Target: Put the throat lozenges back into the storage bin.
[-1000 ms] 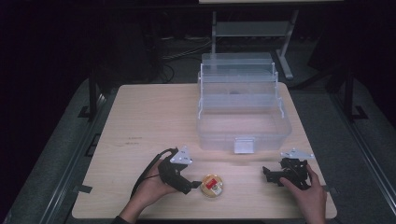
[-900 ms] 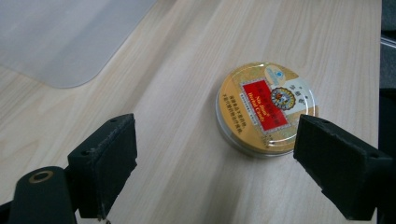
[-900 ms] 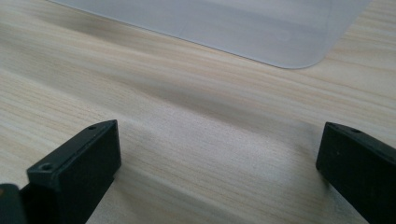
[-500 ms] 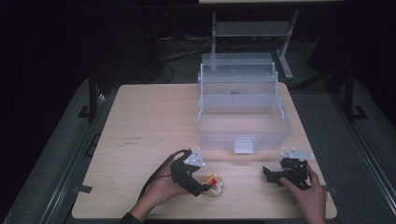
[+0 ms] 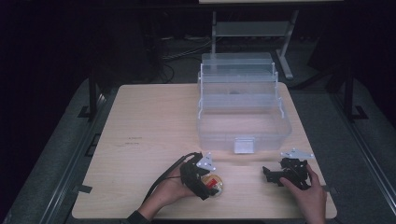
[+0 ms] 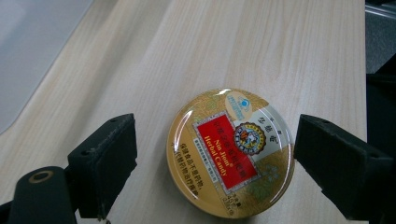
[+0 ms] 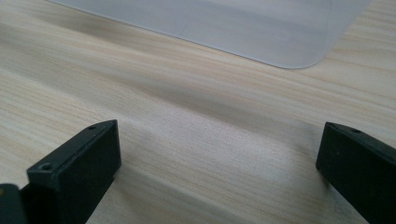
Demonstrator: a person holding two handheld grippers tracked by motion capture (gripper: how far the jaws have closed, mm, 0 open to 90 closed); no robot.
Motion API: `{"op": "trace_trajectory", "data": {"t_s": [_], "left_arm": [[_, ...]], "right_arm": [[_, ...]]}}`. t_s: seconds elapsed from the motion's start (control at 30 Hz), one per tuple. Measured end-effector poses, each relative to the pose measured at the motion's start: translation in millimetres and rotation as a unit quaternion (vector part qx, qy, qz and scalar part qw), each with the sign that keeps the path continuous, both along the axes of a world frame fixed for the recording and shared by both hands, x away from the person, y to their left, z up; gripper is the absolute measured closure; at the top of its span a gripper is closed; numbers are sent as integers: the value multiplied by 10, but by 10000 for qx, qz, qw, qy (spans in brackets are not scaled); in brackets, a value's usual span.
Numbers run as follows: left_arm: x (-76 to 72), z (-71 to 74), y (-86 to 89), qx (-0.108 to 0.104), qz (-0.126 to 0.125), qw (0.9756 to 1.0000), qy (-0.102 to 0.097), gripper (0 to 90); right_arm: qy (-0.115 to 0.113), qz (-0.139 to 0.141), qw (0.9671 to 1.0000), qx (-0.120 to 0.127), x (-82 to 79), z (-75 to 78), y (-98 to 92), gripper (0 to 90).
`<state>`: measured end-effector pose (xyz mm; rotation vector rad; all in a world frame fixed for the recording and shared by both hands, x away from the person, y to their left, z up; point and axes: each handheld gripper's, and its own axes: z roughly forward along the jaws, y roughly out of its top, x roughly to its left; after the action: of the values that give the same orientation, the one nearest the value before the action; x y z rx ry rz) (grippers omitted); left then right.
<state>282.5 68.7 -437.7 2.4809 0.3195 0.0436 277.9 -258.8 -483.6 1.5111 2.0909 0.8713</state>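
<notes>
Jaws of the left gripper (image 6: 212, 158) sit wide around the round gold candy tin (image 6: 230, 151); squeezing comes next, probably; the right gripper (image 5: 275, 173) beside the tin waits, jaws apart.

A light wooden bench (image 5: 154, 121) carries a clear plastic organiser box (image 5: 240, 109) toward its far right corner. The box stands open, with stepped trays rising toward the far edge and a pale latch (image 5: 244, 145) on its near wall. A small dark mark (image 5: 132, 140) lies on the bench top toward the left edge. Beyond the far edge, a metal stand (image 5: 252, 28) and loose cables (image 5: 182, 51) sit on the dark floor. Grey floor strips (image 5: 70, 140) run beside the bench's left and right edges.
</notes>
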Motion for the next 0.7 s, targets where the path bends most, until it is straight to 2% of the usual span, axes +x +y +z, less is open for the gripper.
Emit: {"op": "trace_trajectory", "data": {"t_s": [0.13, 0.17, 0.27, 0.33, 0.4, 0.43, 0.5, 0.53, 0.57, 0.7], "left_arm": [[3, -24, -45, 168, -52, 9998, 29, 129], [-1, -30, -55, 125, -31, 9999, 49, 129], [4, -18, -73, 215, -97, 9997, 25, 129], [-4, -15, -91, 190, -67, 9998, 48, 129], [-15, -2, -105, 243, -157, 9996, 32, 129], [-31, -4, -119, 199, -140, 9997, 50, 129], [-40, -3, -133, 275, -218, 9994, 39, 129], [-46, -18, -145, 248, -187, 9995, 60, 128], [-42, -23, -148, 334, -228, 9992, 47, 128], [-40, -67, -166, 431, -250, 9987, 66, 128]], "right_arm": [[0, 1, 10000, 0, 0, 0, 0, 0], [0, 0, 10000, 0, 0, 0, 0, 0], [0, 0, 10000, -1, 0, 0, 0, 0], [0, -1, 10000, -1, 0, 0, 0, 0], [0, 0, 10000, -1, 0, 0, 0, 0], [-1, 0, 10000, -1, 0, 0, 0, 0], [0, 1, 10000, -1, 0, 0, 0, 0], [-1, 1, 10000, -1, 0, 0, 0, 0], [0, 0, 10000, -1, 0, 0, 0, 0], [-1, 1, 10000, -2, 0, 0, 0, 0]]}}
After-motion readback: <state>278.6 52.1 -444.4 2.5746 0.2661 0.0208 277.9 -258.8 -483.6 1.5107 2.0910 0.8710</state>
